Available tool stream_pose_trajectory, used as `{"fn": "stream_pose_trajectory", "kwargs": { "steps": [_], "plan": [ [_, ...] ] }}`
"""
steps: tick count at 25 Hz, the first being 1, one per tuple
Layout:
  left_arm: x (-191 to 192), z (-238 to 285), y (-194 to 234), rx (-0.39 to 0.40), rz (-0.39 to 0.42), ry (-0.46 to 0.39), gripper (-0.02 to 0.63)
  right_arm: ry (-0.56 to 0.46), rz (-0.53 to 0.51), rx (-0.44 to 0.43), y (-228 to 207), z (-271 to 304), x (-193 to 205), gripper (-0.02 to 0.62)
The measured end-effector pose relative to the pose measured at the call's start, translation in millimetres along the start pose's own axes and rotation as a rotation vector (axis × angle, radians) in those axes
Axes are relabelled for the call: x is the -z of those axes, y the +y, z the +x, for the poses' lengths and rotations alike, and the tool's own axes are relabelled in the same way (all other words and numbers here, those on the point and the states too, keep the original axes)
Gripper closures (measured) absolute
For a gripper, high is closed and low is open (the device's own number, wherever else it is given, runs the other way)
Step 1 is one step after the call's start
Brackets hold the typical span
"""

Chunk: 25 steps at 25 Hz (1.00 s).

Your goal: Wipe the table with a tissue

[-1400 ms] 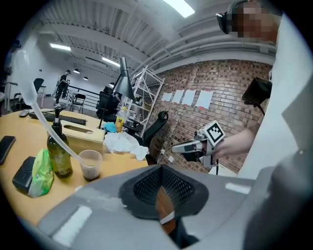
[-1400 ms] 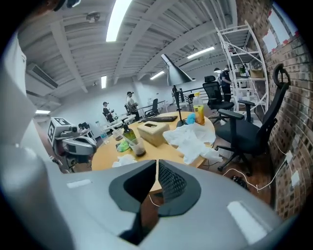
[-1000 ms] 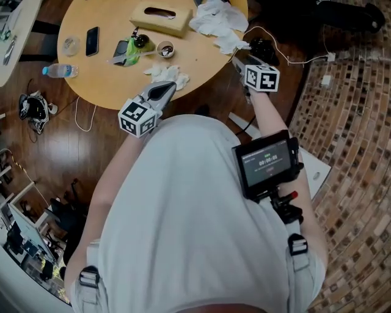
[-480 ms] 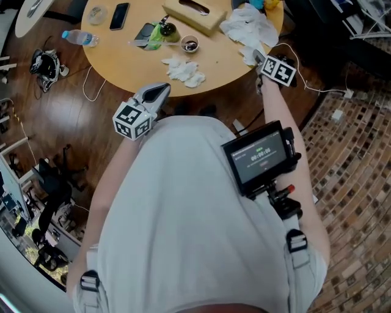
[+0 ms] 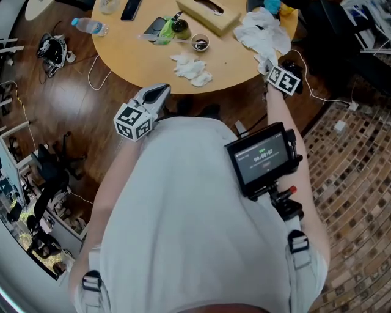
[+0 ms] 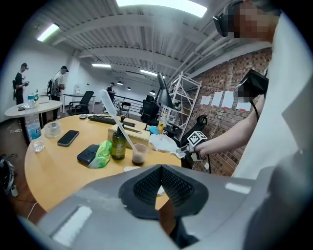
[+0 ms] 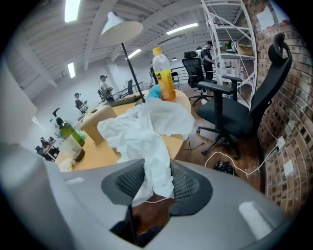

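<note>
Closest in, the right gripper [image 7: 155,181] is clamping the narrow tail of a white tissue [image 7: 146,129]. Its jaws have just been closing, and both ribbed pads are now pressing the paper from either side. The pinched strip is running lengthwise straight out from the jaws and up toward the round wooden table [image 5: 153,64]. There it is widening into a loose, crumpled heap that is lying on the right-hand edge of the tabletop. The left gripper [image 6: 161,168] is hanging just short of the table's near rim, pointing toward it, with its pads meeting at the tips and nothing between them. Beyond it, a smaller crumpled wad [image 5: 192,68] is lying near the table's front edge. Farther in, a cup [image 5: 200,43], a green bottle [image 5: 178,25] and a tissue box [image 5: 211,13] are standing. Past the heap, a yellow bottle [image 7: 165,67] is rising at the far rim, and an office chair [image 7: 244,107] is sitting off to the right.
</note>
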<state>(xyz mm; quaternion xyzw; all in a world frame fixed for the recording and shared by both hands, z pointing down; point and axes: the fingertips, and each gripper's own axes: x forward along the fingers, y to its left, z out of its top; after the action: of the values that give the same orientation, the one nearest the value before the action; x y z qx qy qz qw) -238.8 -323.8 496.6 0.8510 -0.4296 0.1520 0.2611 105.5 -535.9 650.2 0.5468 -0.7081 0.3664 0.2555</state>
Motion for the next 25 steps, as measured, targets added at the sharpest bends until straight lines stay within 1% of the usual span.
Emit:
{"fn": "stream_pose_trajectory", "kwargs": {
  "steps": [4,8,11,16,18,21,23,25],
  "plan": [
    [-4,15,-9,0.06,0.026,0.011,0.6,-0.099,0.058,-0.09,11,-22,-7,0.436],
    [-9,26,-23,0.125,0.06,0.017,0.6,-0.198,0.155,-0.181,22,-52,-14,0.437],
    [-11,32,-30,0.18,0.089,0.02,0.6,-0.245,0.214,-0.216,27,-77,-10,0.443],
    [-11,43,-42,0.283,0.121,0.03,0.6,-0.31,0.263,-0.279,49,-119,1,0.463],
    [-11,45,-50,0.339,0.143,0.038,0.6,-0.341,0.279,-0.291,57,-140,8,0.466],
    [-9,45,-61,0.43,0.177,0.058,0.6,-0.385,0.313,-0.276,70,-171,26,0.468],
    [-7,44,-67,0.493,0.198,0.075,0.6,-0.421,0.352,-0.272,81,-192,41,0.468],
    [-2,40,-72,0.549,0.213,0.092,0.6,-0.46,0.396,-0.293,95,-210,55,0.468]
  ]
}}
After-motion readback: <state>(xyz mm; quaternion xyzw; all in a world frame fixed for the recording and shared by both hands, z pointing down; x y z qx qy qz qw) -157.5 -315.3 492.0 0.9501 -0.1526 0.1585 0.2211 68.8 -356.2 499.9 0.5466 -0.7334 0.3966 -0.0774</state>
